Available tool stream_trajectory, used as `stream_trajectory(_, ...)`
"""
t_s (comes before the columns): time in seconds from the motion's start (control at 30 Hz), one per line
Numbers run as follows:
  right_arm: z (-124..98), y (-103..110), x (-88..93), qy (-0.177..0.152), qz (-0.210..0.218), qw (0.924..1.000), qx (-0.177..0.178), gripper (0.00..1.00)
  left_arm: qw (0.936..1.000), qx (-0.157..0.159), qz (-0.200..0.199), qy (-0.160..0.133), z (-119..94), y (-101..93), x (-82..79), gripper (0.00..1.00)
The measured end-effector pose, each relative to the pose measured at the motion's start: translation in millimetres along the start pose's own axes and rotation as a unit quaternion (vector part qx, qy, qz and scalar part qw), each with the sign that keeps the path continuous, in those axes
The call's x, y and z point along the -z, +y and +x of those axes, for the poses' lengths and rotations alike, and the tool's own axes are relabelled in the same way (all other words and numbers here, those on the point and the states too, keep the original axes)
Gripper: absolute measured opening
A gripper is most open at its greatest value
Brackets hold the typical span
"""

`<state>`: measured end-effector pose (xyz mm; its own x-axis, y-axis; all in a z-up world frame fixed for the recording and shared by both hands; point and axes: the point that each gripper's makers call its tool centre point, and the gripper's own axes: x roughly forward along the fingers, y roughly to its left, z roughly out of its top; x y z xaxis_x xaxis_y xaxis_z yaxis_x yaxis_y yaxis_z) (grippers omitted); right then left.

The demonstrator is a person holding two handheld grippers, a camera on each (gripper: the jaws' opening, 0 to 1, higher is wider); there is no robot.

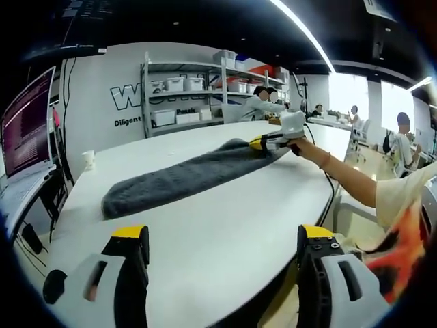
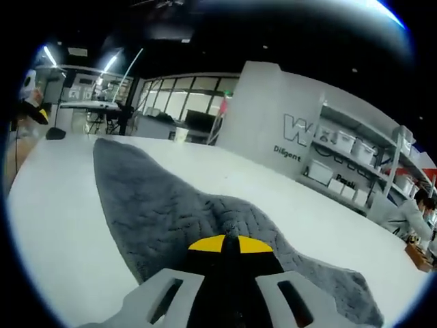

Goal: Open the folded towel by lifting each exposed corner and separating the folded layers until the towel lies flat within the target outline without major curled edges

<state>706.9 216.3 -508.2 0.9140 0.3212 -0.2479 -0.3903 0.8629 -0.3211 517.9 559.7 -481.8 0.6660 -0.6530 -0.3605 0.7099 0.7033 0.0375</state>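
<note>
Fingers (image 2: 205,244) of the right gripper (image 2: 225,254) are sitting pressed together with their yellow tips meeting, and grey pile is bunching up around them, so they appear to be pinching the near end of the towel (image 2: 171,212). In the left gripper view that same right gripper (image 1: 273,143) is showing at the far end of the towel (image 1: 184,179), held out on the person's outstretched arm (image 1: 341,174). Gripping at that end is probably meant to give a hold on a corner or top layer so the fold can be peeled back.

The left gripper (image 1: 222,239) is hovering low over the near edge of the white table (image 1: 225,219), its fingers (image 1: 130,236) standing wide apart with nothing between them, well apart from the cloth. It looks to be waiting to take the opposite end.

The towel is lying on the table as a long, narrow, dark grey strip, running diagonally away from the left gripper. It is looking thick and plush, with a quilted texture and rounded, rolled edges, so it is probably folded lengthwise and not yet spread. I cannot make out any target outline on the table.
</note>
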Motion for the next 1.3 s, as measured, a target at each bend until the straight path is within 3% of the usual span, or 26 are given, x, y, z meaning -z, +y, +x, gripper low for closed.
stream_trajectory(0.3,-16,7,-10.6,-0.025,0.025,0.9992,-0.019,0.0,1.0,0.0,0.001,-0.003,-2,-1.9,-0.9,0.88)
stream_trajectory(0.63,-23,26,-12.8,-0.022,0.04,0.9969,-0.065,0.0,1.0,0.001,0.005,-0.001,-3,-4.3,0.0,0.88)
stream_trajectory(0.93,-23,49,1.0,0.02,0.02,0.9932,-0.113,0.0,0.9999,0.004,0.009,0.003,-1,-6.3,1.2,0.88)
stream_trajectory(1.3,-18,61,25.8,0.071,0.006,0.9889,-0.13,0.0,0.9999,0.005,0.009,0.005,-1,-5.4,1.6,0.88)
